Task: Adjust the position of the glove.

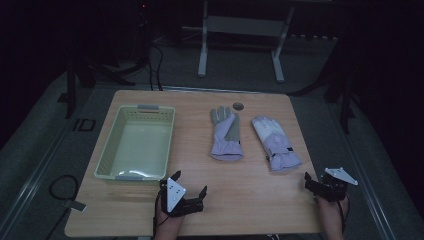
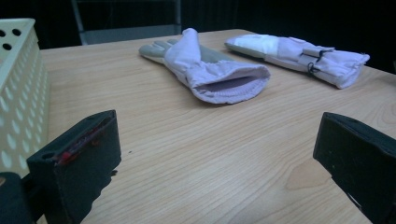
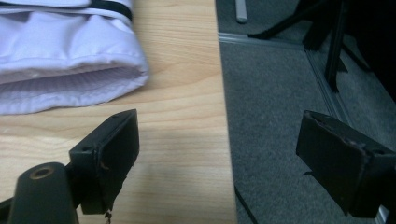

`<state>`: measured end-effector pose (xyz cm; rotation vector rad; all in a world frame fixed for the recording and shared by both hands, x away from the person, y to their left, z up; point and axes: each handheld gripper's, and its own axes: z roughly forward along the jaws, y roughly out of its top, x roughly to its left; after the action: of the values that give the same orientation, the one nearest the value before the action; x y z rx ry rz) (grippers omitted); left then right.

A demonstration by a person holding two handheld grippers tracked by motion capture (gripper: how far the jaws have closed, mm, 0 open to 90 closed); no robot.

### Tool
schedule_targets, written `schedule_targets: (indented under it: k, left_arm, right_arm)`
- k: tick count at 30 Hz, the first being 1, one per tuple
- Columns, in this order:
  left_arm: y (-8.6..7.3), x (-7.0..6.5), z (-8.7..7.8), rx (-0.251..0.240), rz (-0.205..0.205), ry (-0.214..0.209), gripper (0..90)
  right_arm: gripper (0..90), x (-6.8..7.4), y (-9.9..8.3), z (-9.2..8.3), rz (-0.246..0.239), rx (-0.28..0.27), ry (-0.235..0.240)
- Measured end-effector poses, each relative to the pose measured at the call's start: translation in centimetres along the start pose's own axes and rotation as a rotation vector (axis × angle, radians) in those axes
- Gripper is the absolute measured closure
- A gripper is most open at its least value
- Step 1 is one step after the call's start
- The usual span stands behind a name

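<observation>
Nearby, a bare basket [image 1: 102, 155] and two gloves
Left glove [image 1: 226, 135] and right glove [image 1: 276, 144] lie outside it; left gripper [image 1: 189, 189] and right gripper [image 1: 316, 179] gape wide, holding nothing.

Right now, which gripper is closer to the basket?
Left. The left gripper sits just off the basket's near right corner, fingers open. The right gripper is at the table's far right edge, beyond both gloves, also open.
</observation>
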<state>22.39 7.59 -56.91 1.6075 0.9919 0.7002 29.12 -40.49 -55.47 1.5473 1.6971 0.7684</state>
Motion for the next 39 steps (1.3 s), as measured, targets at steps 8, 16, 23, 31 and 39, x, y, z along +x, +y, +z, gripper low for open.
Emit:
schedule_targets:
  k: [8,16,23,31,39]
  left_arm:
    - [0.1,0.0,0.1,0.017,0.005,-0.001,0.8]
    - [0.0,-0.3,0.0,0.012,0.03,0.004,0.8]
    - [0.0,-0.3,0.0,0.01,0.034,0.004,0.8]
    - [0.1,-0.3,0.1,0.017,0.034,0.001,0.8]
    - [0.1,-0.2,0.1,0.019,0.03,-0.001,0.8]
  right_arm:
    - [12.0,-0.1,0.2,0.0,0.017,0.018,0.018]
    - [11.0,-0.4,2.0,-0.7,0.032,0.059,0.088]
    - [15.2,-0.4,4.8,-1.5,0.019,0.085,0.095]
    - [11.6,0.4,8.0,-1.6,0.053,0.06,0.126]
    - [18.1,2.4,11.3,-2.0,0.029,0.019,0.201]
